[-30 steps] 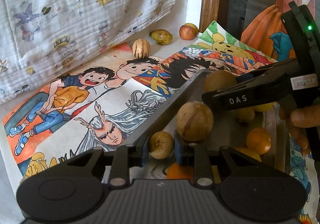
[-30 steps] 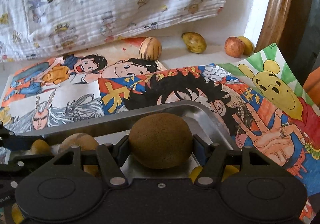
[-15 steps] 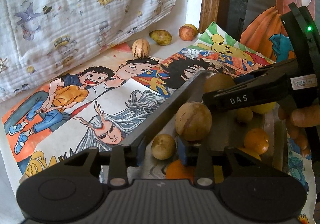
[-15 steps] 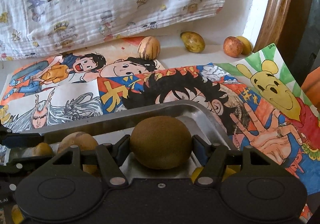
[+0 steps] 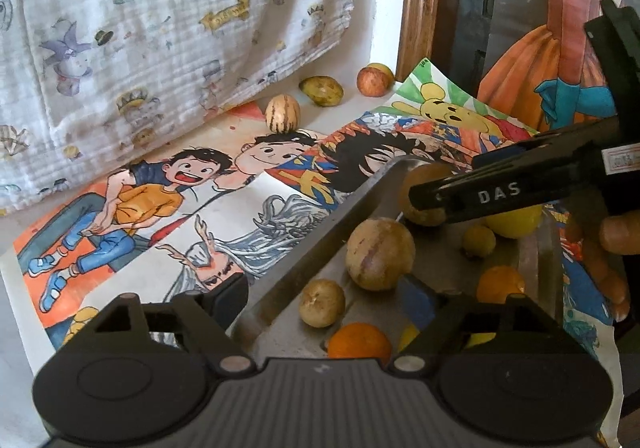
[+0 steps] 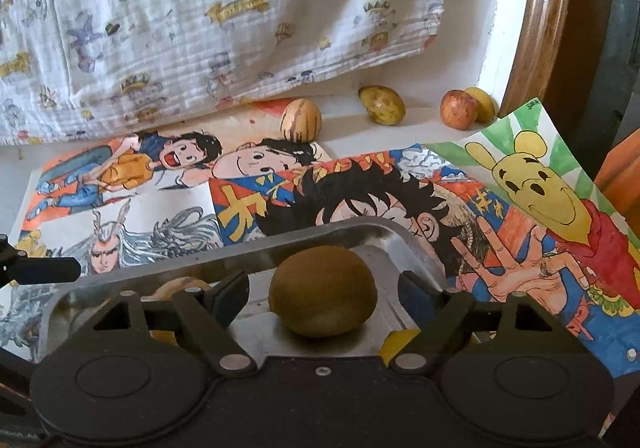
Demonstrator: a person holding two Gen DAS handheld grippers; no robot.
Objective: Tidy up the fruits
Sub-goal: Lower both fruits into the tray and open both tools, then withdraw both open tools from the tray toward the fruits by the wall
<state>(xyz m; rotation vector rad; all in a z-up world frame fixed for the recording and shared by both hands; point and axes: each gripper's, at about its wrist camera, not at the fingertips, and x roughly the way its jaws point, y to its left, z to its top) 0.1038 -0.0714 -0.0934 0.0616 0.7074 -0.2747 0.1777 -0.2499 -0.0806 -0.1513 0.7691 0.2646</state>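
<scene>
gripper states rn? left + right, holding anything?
Left gripper: open, holding nothing; small tan fruit lies loose in the metal tray.
Right gripper: open, kiwi released on the tray.

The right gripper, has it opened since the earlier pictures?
Yes. The right gripper was shut on the brown fruit before; now both fingers stand apart from it, and the fruit rests in the metal tray.

Matt brushed-metal tray [image 6: 256, 254]; fuzzy, dull brown kiwi [image 6: 322, 302]; crinkled printed cotton cloth [image 6: 200, 16]; matt painted paper drawings [image 6: 520, 208]; glossy varnished wooden frame [image 6: 536, 20].
</scene>
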